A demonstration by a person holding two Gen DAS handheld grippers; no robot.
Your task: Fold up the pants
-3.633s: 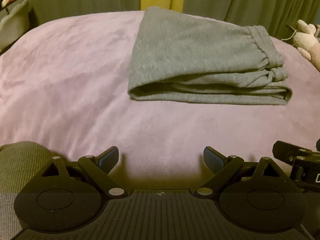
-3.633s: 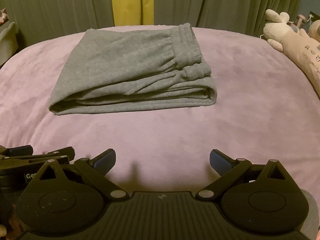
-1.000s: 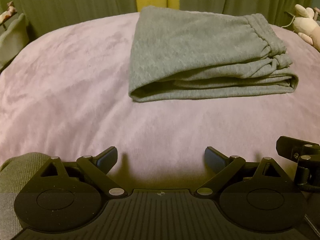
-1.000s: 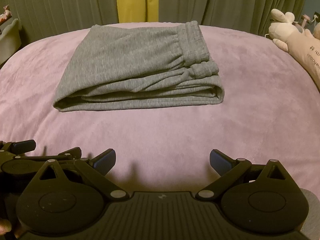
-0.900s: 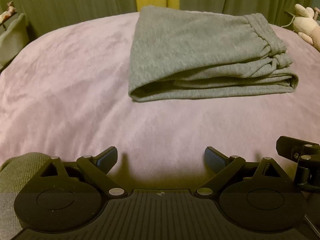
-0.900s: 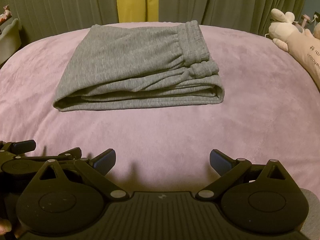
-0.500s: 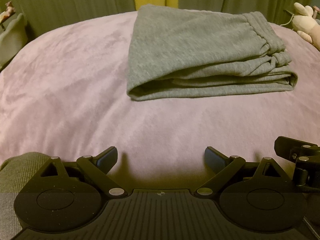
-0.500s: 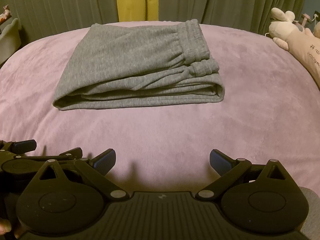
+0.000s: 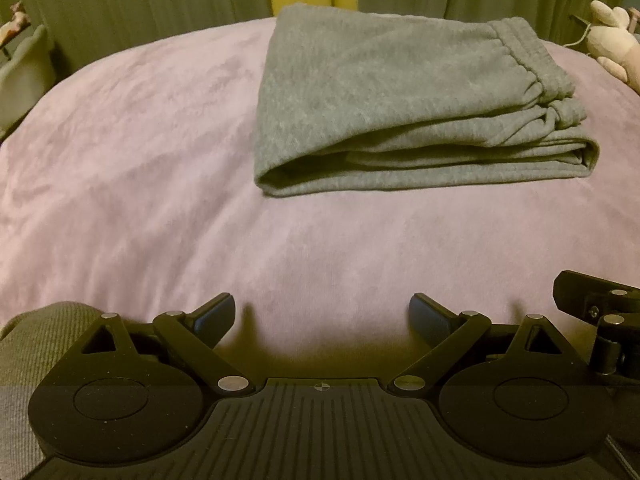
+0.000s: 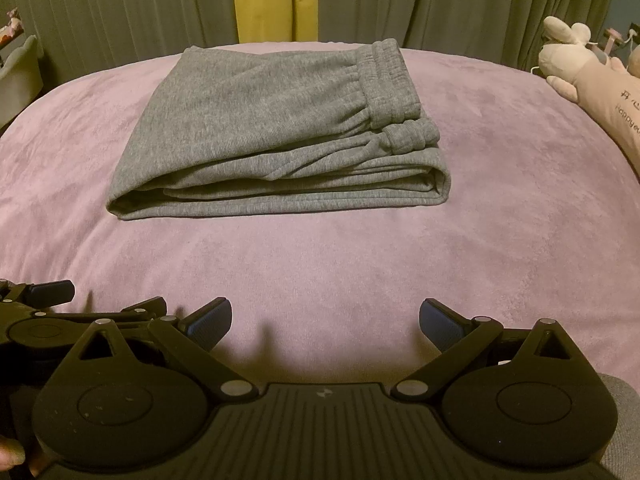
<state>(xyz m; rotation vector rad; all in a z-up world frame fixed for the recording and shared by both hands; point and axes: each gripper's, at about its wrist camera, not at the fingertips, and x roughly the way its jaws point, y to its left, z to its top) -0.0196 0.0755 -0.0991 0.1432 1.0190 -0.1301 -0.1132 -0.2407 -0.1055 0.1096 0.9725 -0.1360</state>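
Observation:
Grey sweatpants point(image 9: 400, 100) lie folded into a thick rectangle on a purple bed cover point(image 9: 140, 160), waistband at the right end; they also show in the right wrist view point(image 10: 272, 128). My left gripper point(image 9: 323, 316) is open and empty, low near the front of the bed, well short of the pants. My right gripper point(image 10: 325, 320) is open and empty too, beside the left one. Part of the left gripper point(image 10: 40, 304) shows at the left of the right wrist view.
Green and yellow curtains point(image 10: 276, 0) hang behind the bed. A plush toy point(image 10: 592, 80) lies at the right edge of the bed. A pale object point(image 9: 20, 76) stands at the far left. The purple cover point(image 10: 320, 260) stretches between grippers and pants.
Both views have drifted slightly; the pants lie as before and both grippers stay open and empty.

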